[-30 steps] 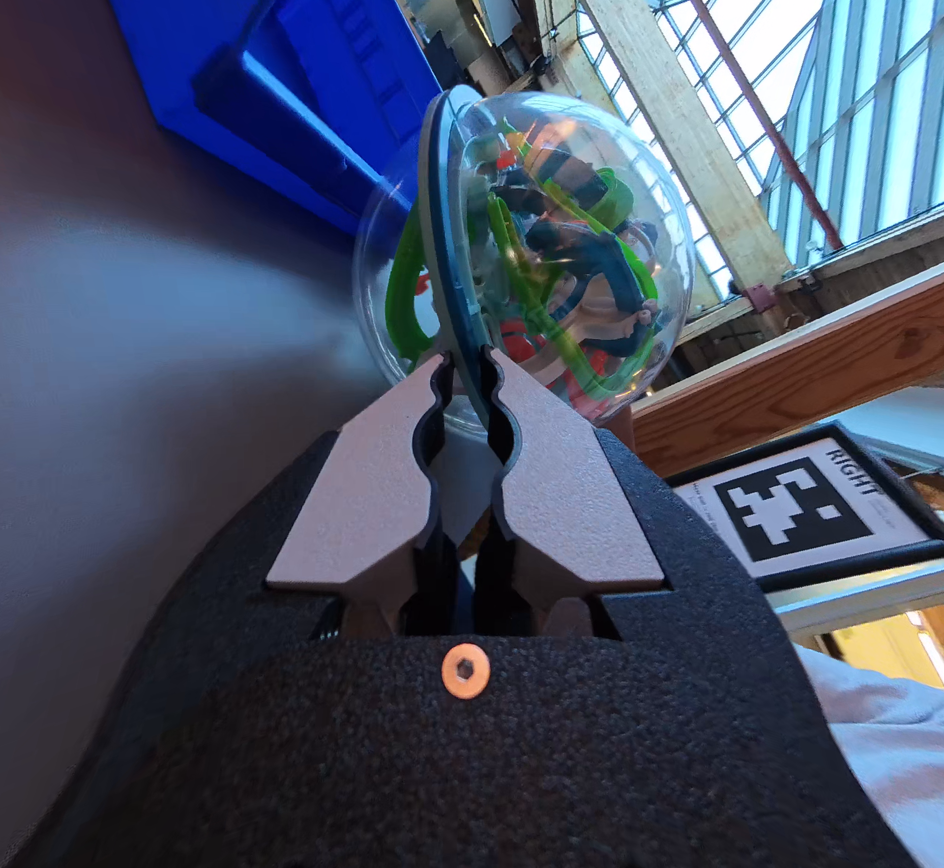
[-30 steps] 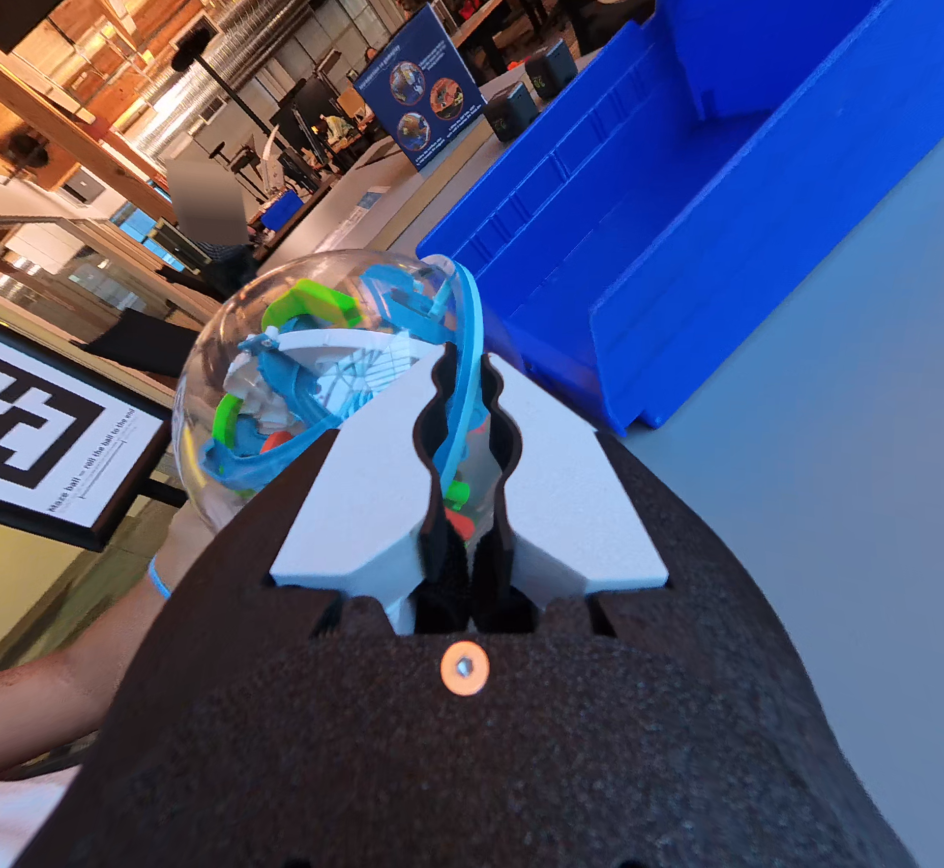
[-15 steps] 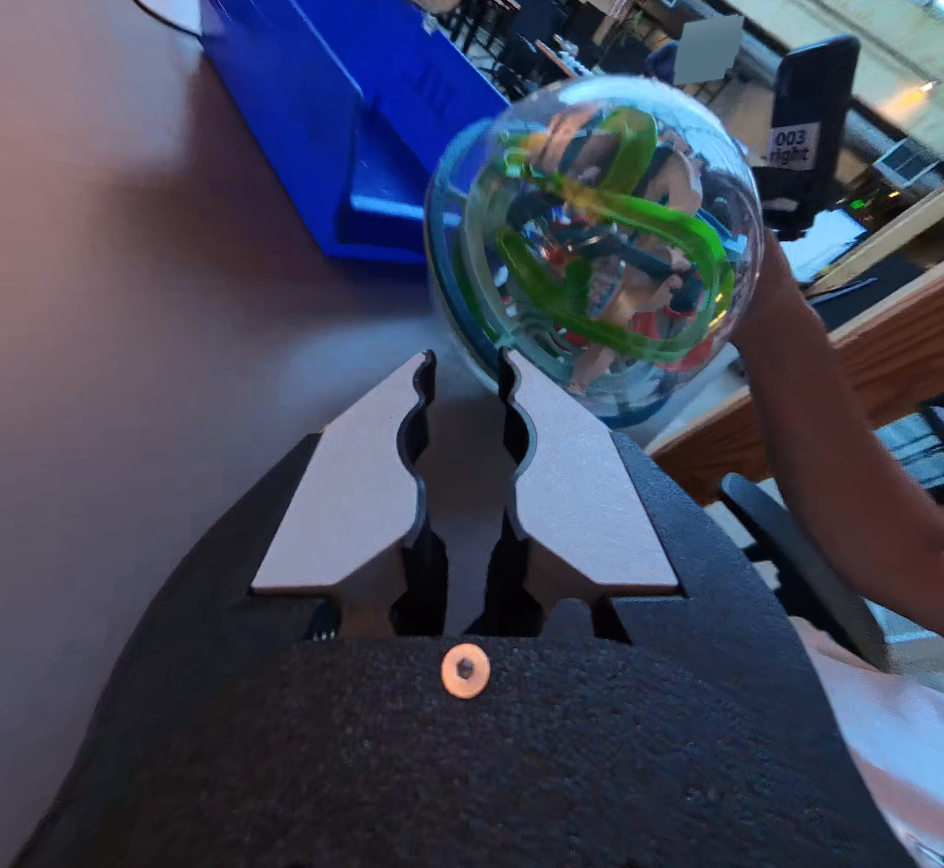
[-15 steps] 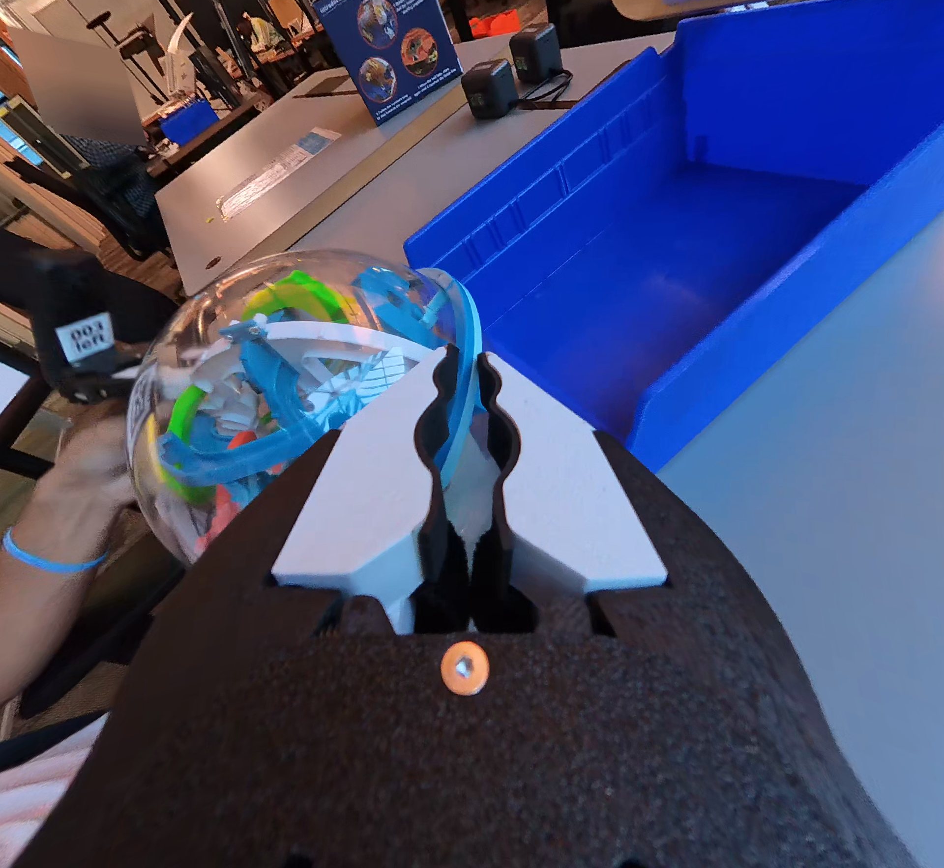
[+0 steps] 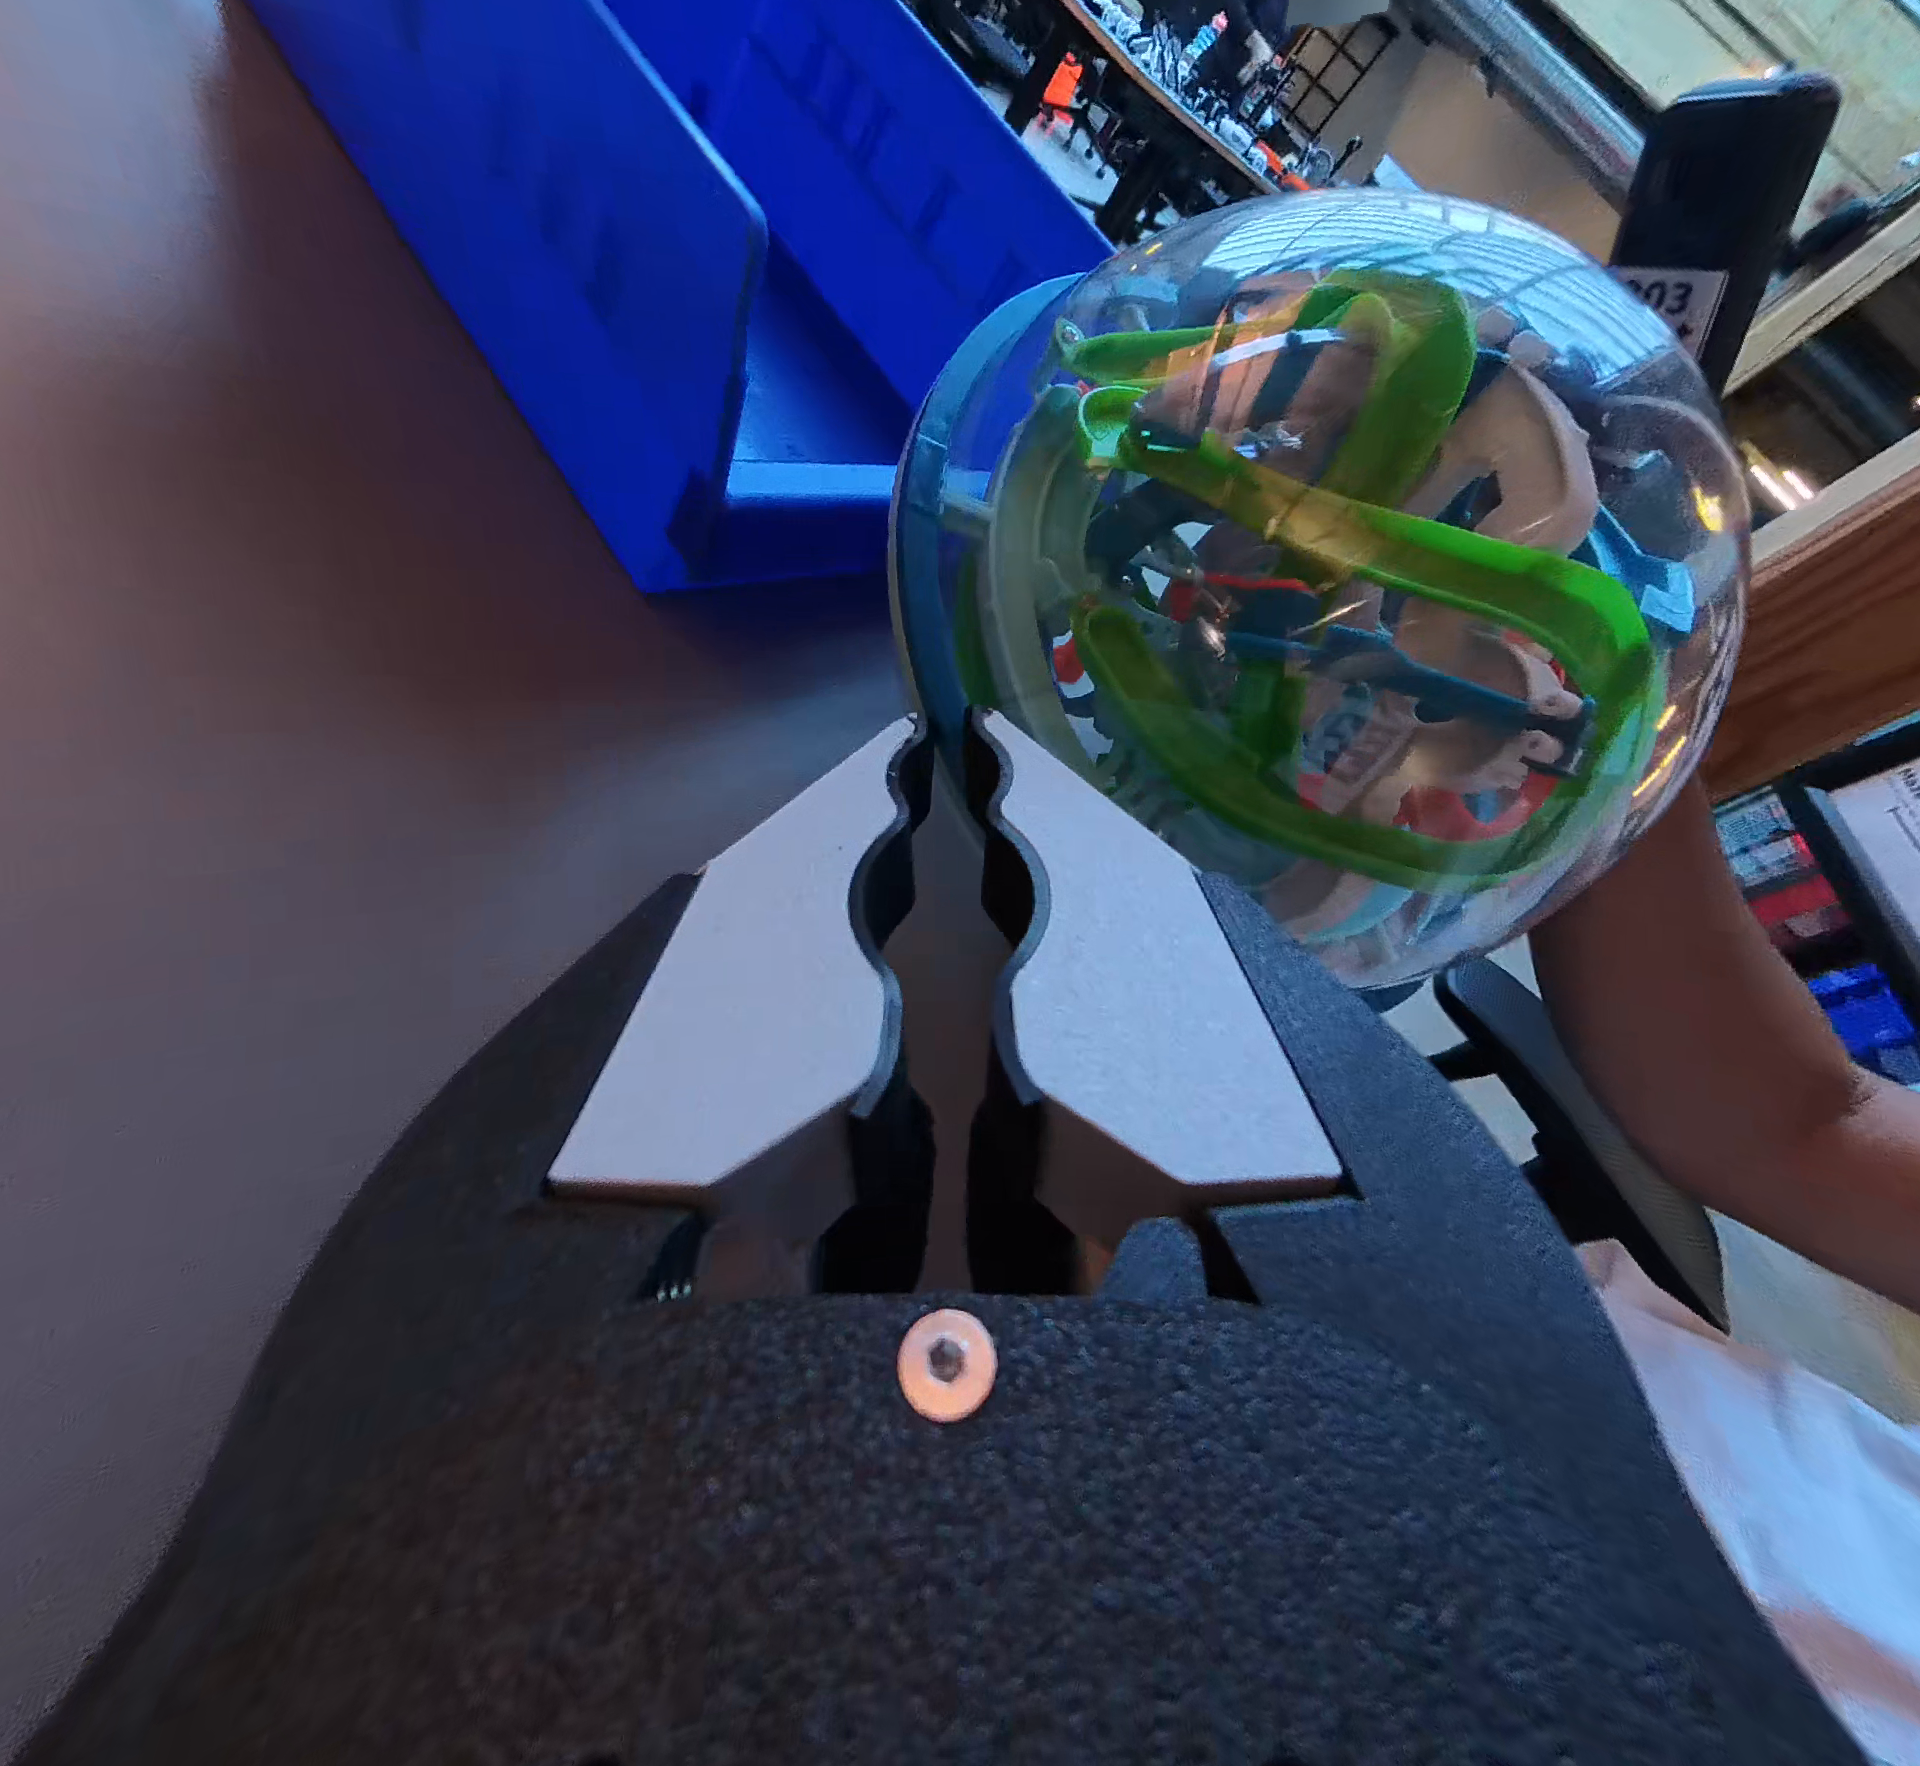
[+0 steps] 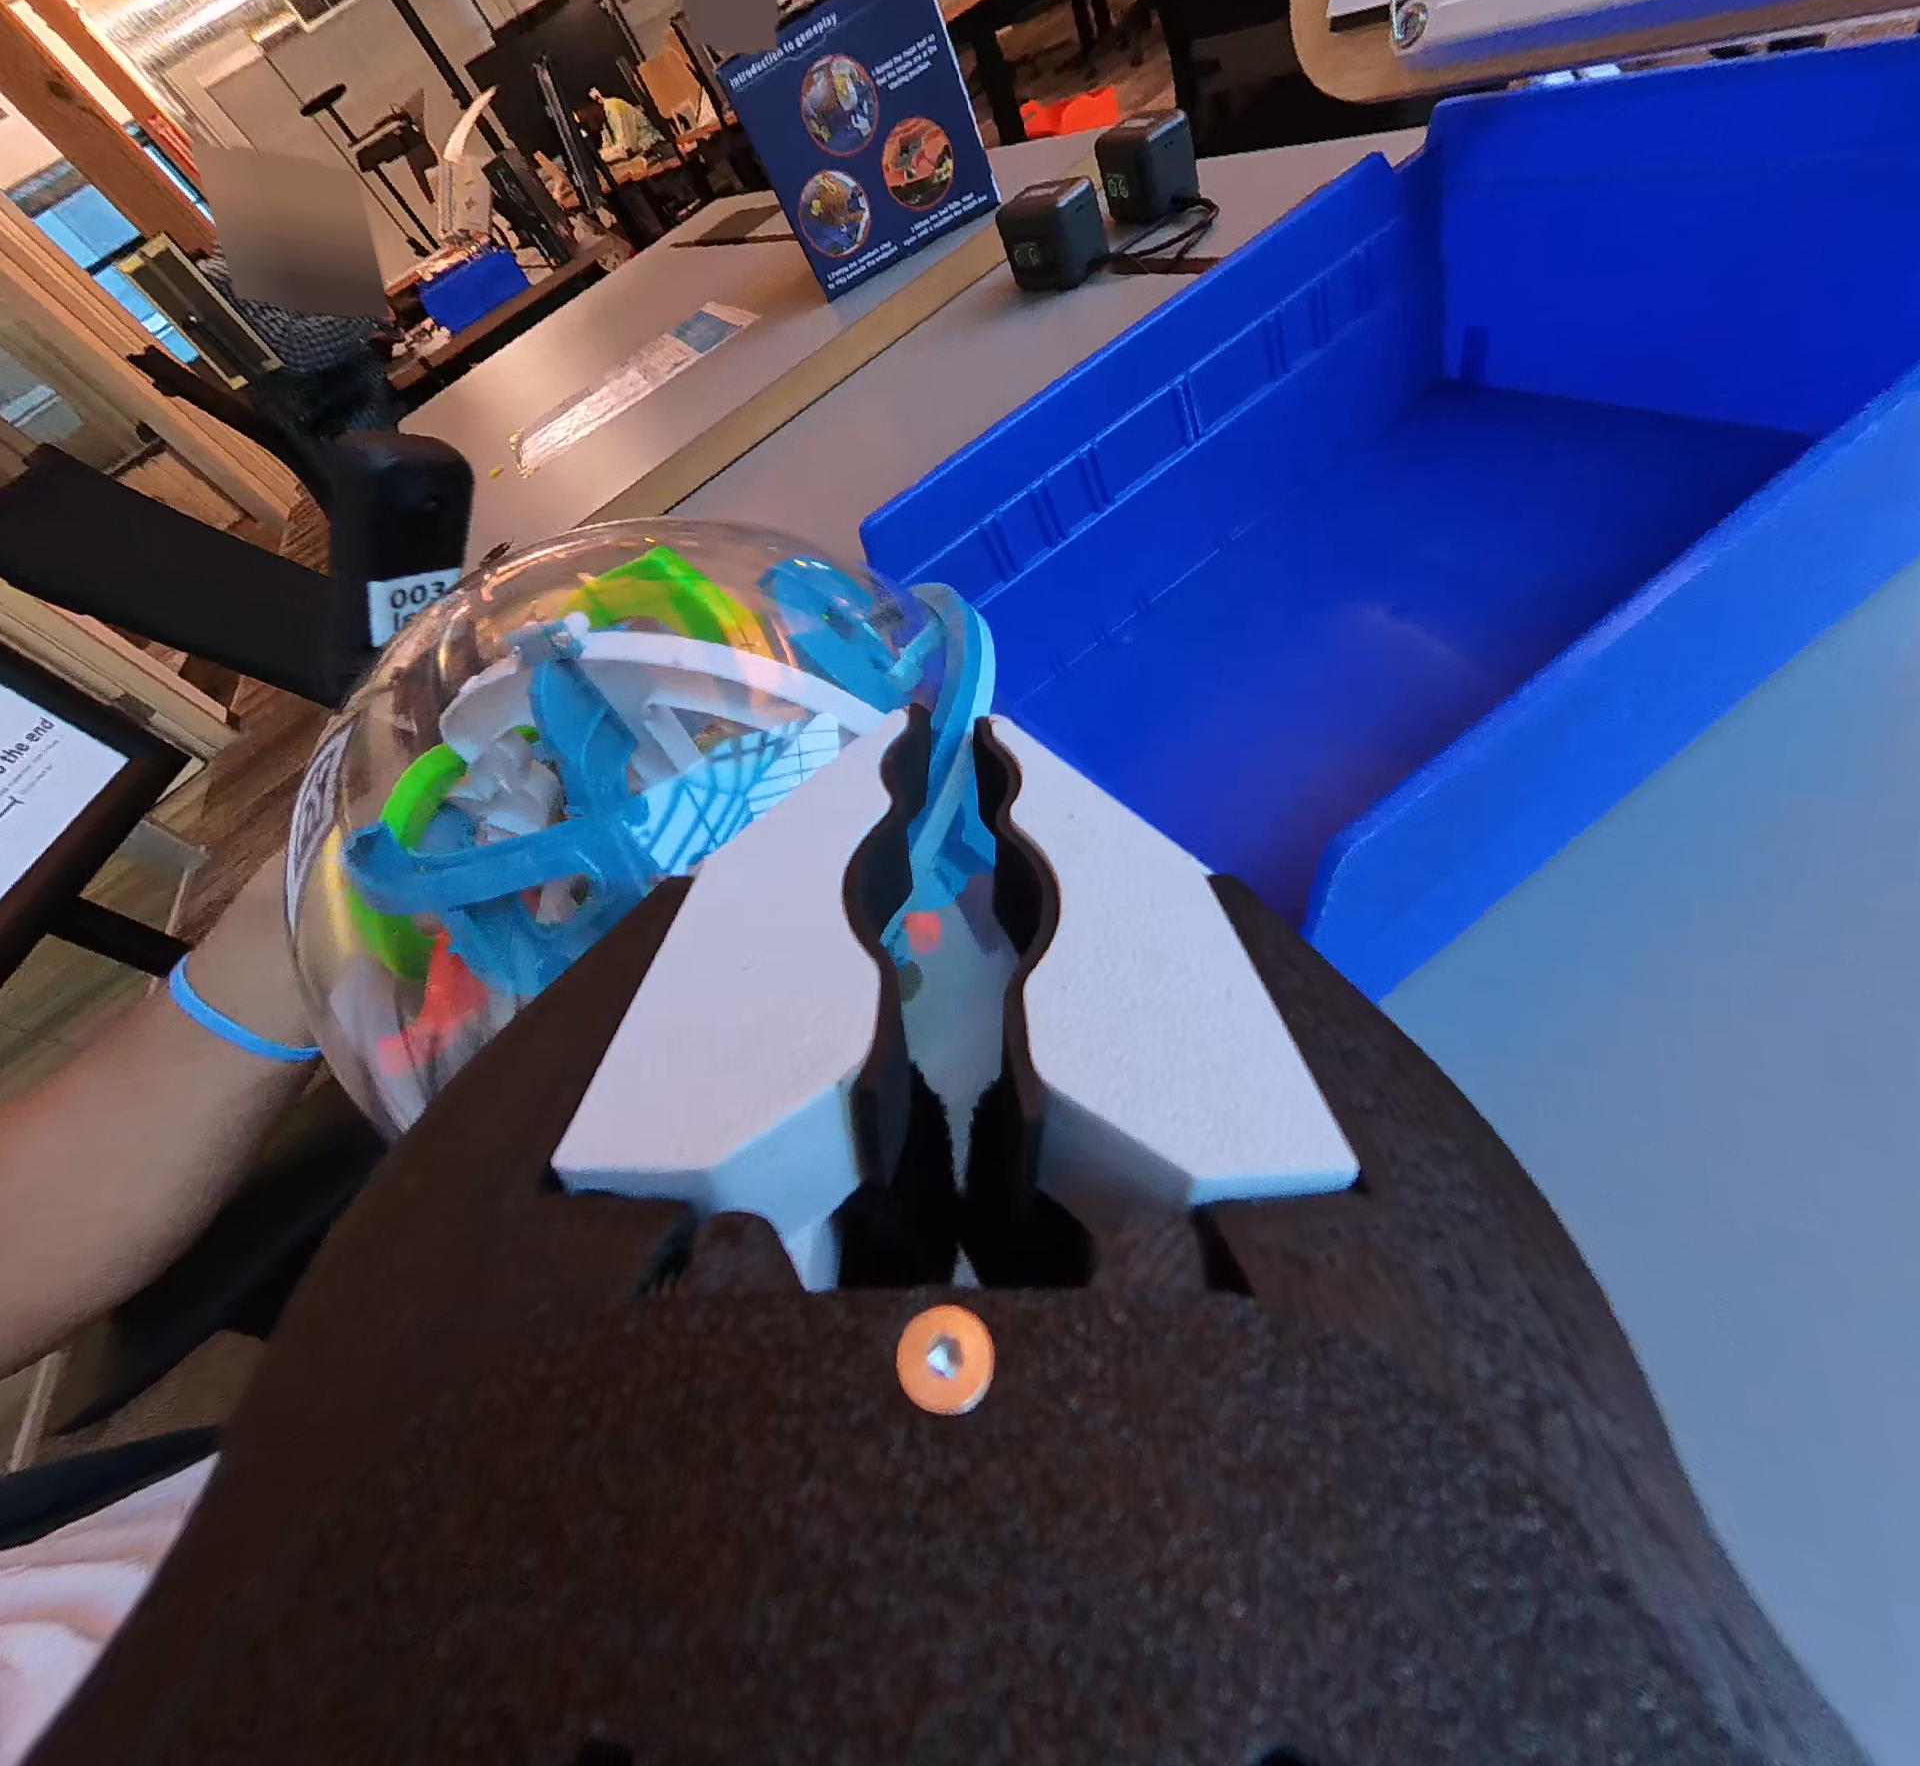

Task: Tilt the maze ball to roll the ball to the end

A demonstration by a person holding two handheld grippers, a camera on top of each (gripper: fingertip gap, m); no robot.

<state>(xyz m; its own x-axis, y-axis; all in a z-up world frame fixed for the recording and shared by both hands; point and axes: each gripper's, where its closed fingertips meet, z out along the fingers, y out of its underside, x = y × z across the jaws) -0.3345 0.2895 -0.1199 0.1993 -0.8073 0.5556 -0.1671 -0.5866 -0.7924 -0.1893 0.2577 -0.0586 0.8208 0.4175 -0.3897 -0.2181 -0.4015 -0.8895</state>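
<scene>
Both hands are in on this one. The clear plastic maze ball with green, blue and white tracks inside (image 5: 1320, 584) is up off the grey surface (image 5: 312, 781), held in the air in front of the big blue plastic storage bin (image 6: 1455, 594), which sits at about one o'clock from the ball in the right wrist view.

The left hand-held gripper (image 5: 943, 729) has its jaws nearly together, pinching the blue equator rim of the sphere, with the globe bulging out to two o'clock. The right hand-held gripper (image 6: 943, 729) is likewise closed down to a narrow slot on that same blue rim (image 6: 961, 740), the dome spreading away towards ten o'clock. So that is a two-point hold on one thin ring, from opposite sides by the look of it.

The little steel ball? I can't pick it out among the tracks in either view, so how far along the run is, I cannot say.

To tilt well from here, I'd judge both grippers need to rotate together, as one, about the line between them; if one wrist leads, the rim could twist out of the jaws. Slow, small tilts suit this, then a pause to let the ball settle. A firm pinch matters too, since the shell is smooth and the rim is all the grip there is.
</scene>
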